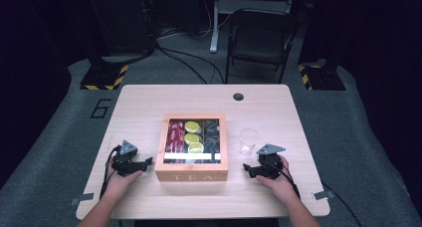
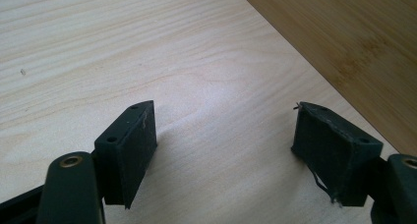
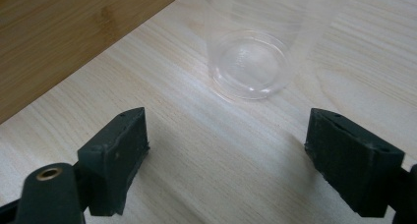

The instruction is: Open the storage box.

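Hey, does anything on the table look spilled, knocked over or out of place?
Nothing stands out. The tea box sits square on the table, the clear plastic cup stands upright and empty beside it, and the left gripper and right gripper rest open, holding nothing.

A tea box is set at the middle of the table, with a cup placed just right of it; the left gripper is rested left of the box, the right gripper before the cup

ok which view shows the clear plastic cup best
The high view: the whole clear plastic cup stands upright beside the tea box. The right gripper view gives a closer look at its base and lower wall, with the top cut off.
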